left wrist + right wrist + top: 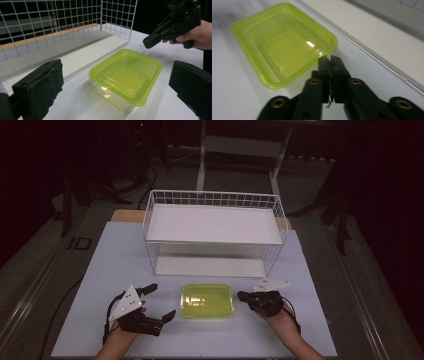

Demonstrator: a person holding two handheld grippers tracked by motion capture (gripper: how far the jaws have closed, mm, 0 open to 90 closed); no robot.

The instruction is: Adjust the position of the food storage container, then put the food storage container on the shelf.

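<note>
Two tongs flank one yellow-green lidded container [207, 301], which sits on the white table [115, 255] just in front of the wire rack [212, 232]. Its long axis runs side to side, from one of my hands toward the other, so each short end faces a tong. My left gripper [156, 301] has its jaws spread wide, and in the left gripper view the container [126, 75] lies ahead between them, a little way off. My right gripper [243, 296] has its jaws pressed together with nothing between them; in the right gripper view their tips [331, 61] sit just beside the container's near corner [284, 42], at the lid's rim, though I cannot tell if they touch it. I judge the right hand nearer, but the left is the one ready to close on something.
</note>
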